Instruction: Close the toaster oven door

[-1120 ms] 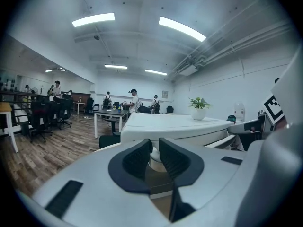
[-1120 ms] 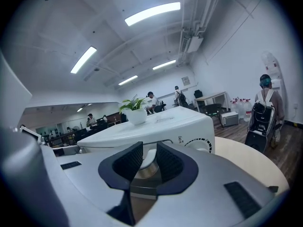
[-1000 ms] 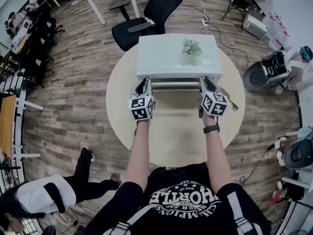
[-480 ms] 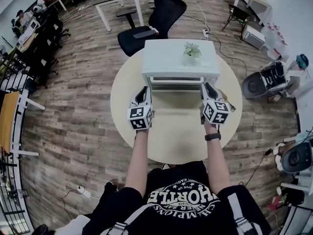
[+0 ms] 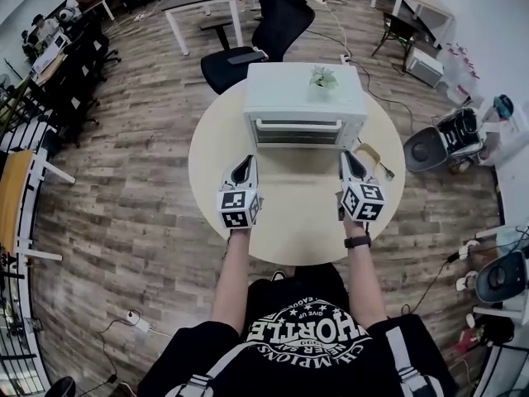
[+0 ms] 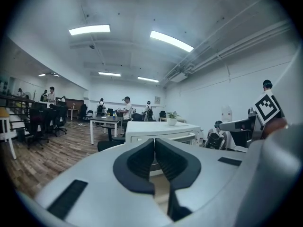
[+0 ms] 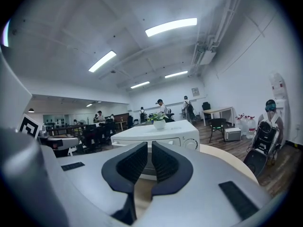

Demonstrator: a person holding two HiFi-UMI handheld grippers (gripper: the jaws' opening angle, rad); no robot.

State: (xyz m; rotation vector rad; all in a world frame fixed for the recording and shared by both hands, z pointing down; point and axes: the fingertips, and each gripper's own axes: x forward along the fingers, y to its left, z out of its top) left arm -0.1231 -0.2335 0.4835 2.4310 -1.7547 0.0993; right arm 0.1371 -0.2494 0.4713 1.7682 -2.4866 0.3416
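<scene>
The white toaster oven (image 5: 304, 98) stands at the far side of the round beige table (image 5: 213, 147). Its door (image 5: 298, 131) is upright against the front, with the handle bar along the top. Both grippers hover over the table in front of it, apart from the door. My left gripper (image 5: 246, 163) is off the oven's left front corner; its jaws are closing, the pads (image 6: 142, 157) meet at the tips, and nothing is between them. My right gripper (image 5: 347, 158) is off the right front corner; its jaws are closing with a thin gap and nothing between them. The oven (image 7: 158, 135) shows beyond the right jaws.
A small potted plant (image 5: 322, 79) sits on the oven's top. A cable (image 5: 374, 152) lies on the table right of the oven. Black office chairs (image 5: 248, 52) stand behind the table. Other people (image 6: 125, 109) stand by desks in the background.
The oven door swung up from lying flat to shut against the oven. Both grippers drew back toward me, away from the door, and their jaws narrowed.
</scene>
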